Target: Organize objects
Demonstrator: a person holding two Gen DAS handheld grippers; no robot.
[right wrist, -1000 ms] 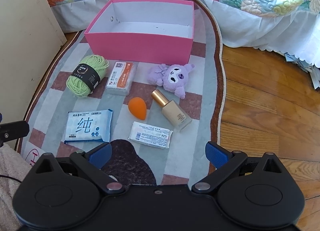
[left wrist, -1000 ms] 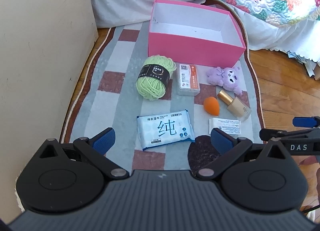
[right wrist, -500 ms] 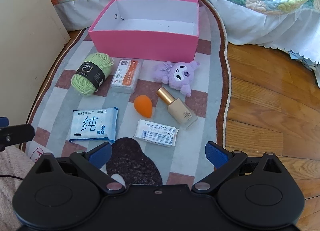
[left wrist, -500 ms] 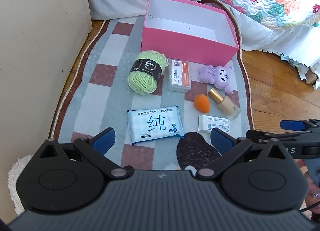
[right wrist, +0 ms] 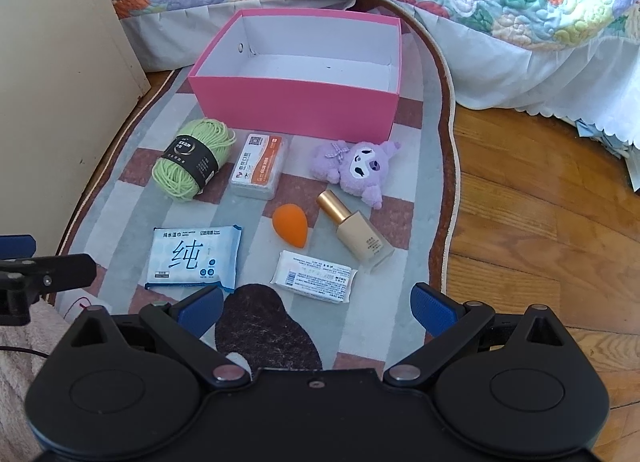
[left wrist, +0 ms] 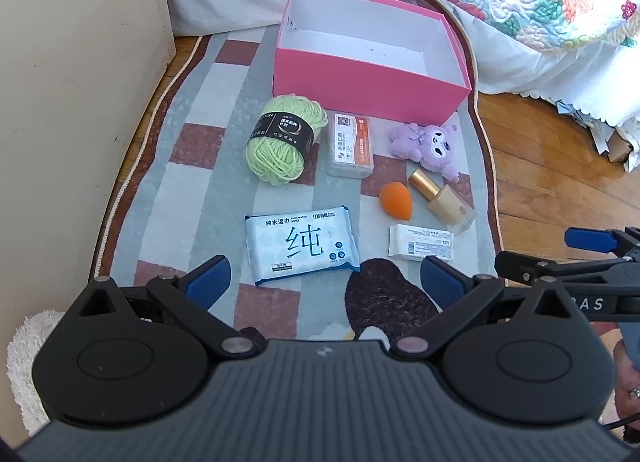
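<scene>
Both tools hover low over the near end of the rug (right wrist: 424, 166), holding nothing. The left gripper (left wrist: 324, 277) has its jaws spread wide, and so does the right gripper (right wrist: 316, 304).

Nearest lie two flat packs: the blue wipes (left wrist: 301, 245) on the left and a small white packet (right wrist: 314, 277) to its right. Behind them sit an orange sponge (right wrist: 290, 225) and a glass bottle (right wrist: 356, 233) with a gold cap, lying on its side just beside the sponge. Further back, in a row, are a green yarn ball (left wrist: 284, 140) with a black band, a clear case (left wrist: 351, 145) with an orange label, and a purple plush (right wrist: 354, 166). Farthest is the pink box (right wrist: 298, 102), open and, as far as its white floor shows, with nothing in it; it stands on the rug just before the bed skirt.

Nothing is packed yet, so the work looks barely begun.

The risks, as I judge them: the wipes and packet are thin and lie flat on pile, so fingers may slide over them or snag the rug. The bottle is smooth and round and could roll or slip from a pinch, knocking the sponge. The yarn may shed a loop on a fingertip. The two tools work side by side and could collide over the middle items.
</scene>
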